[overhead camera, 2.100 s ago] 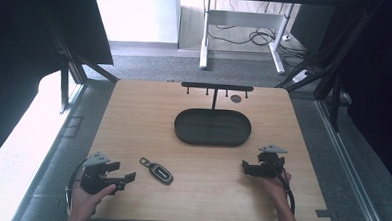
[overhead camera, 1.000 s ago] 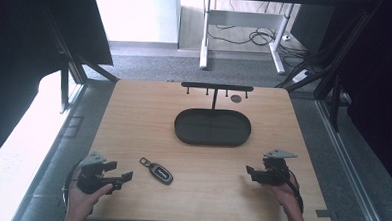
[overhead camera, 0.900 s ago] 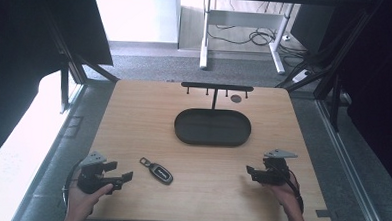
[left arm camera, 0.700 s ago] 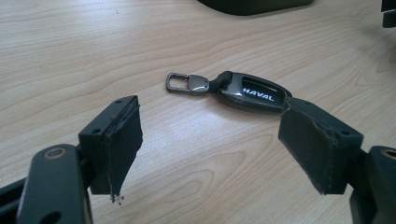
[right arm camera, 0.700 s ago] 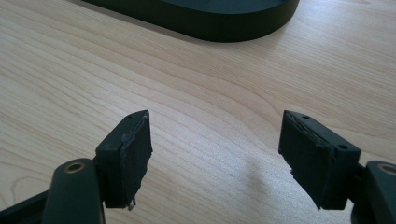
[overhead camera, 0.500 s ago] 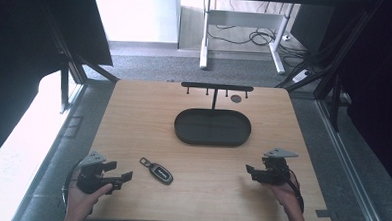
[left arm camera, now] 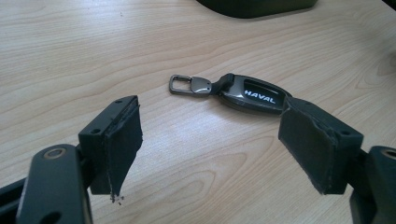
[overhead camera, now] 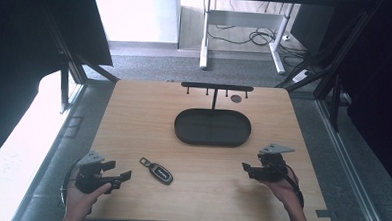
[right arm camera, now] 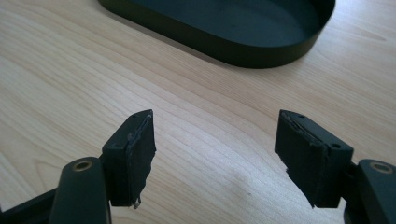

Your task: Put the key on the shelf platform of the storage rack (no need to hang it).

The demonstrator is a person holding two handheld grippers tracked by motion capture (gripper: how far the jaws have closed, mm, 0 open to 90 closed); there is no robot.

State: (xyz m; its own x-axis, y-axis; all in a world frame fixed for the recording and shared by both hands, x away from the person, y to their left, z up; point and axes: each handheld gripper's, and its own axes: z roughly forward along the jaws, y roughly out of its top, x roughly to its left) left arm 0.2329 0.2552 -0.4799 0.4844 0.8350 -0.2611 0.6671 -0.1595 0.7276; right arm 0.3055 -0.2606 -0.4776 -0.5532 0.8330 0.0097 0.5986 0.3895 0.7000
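Observation:
A dark car key fob (overhead camera: 159, 171) with a metal clasp lies on the wooden table (overhead camera: 133, 118), front and left of centre; the left gripper view shows the fob (left arm camera: 252, 94) just beyond the jaws, lettered HAVAL. My left gripper (overhead camera: 119, 170) rests at the front left corner, open, with nothing between its jaws (left arm camera: 210, 149). My right gripper (overhead camera: 245, 169) hovers at the front right, open and empty (right arm camera: 215, 154); its jaws have just been closing a little. A black oval tray (overhead camera: 183, 132) sits mid-table, and its wall (right arm camera: 224, 51) lies ahead of the right jaws.
A black rack with small hooks (overhead camera: 217, 86) stands behind the tray near the far edge. A small dark disc (overhead camera: 236, 98) lies by it. Bare wood spreads between the two grippers. Table frame struts rise at both sides.
The right gripper has lifted slightly and its jaws stand a bit narrower than before. The left gripper and the key fob have not moved.

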